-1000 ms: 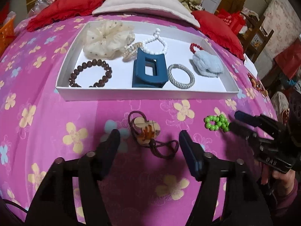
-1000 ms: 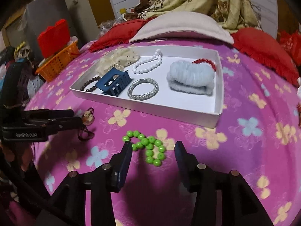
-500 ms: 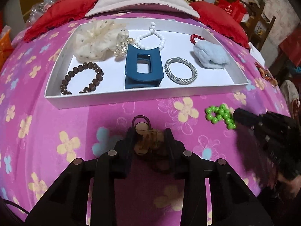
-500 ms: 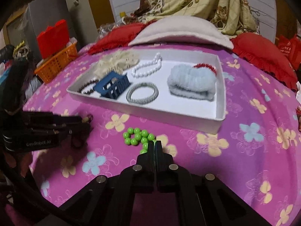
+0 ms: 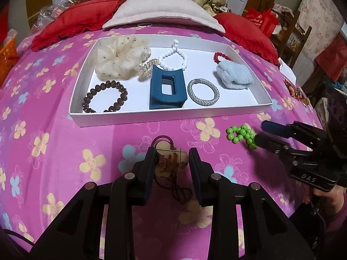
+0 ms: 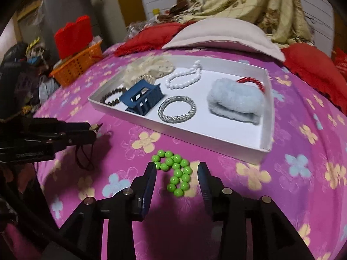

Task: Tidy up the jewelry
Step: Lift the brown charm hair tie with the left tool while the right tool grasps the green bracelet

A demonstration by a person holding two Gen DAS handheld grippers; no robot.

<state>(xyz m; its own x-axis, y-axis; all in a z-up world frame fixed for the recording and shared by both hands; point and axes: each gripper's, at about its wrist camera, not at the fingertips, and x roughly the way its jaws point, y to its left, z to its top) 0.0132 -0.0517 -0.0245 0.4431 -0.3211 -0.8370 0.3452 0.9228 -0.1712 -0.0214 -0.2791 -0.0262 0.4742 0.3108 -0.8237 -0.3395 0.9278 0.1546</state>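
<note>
My left gripper (image 5: 172, 158) is shut on a beige pendant hair tie (image 5: 171, 161); its brown cord (image 5: 176, 188) trails below the fingers. In the right wrist view the left gripper (image 6: 93, 127) reaches in from the left with the cord (image 6: 84, 158) hanging under it. A green bead bracelet (image 6: 176, 173) lies on the pink flowered cover between the jaws of my right gripper (image 6: 176, 166). Those jaws are opening and the pads stand clear of the beads. The right gripper (image 5: 261, 133) also shows beside the beads (image 5: 240, 133).
A white tray (image 5: 151, 117) ahead holds a cream scrunchie (image 5: 119, 58), brown bead bracelet (image 5: 104, 97), blue claw clip (image 5: 167, 91), silver bangle (image 5: 202, 92), white beads (image 5: 173, 58) and a light blue scrunchie (image 5: 234, 77). Red cushions (image 5: 73, 19) lie behind it; an orange basket (image 6: 76, 67) stands left.
My left gripper closed onto the pendant hair tie. My right gripper snapped shut just short of the green beads, then opened again around them.
</note>
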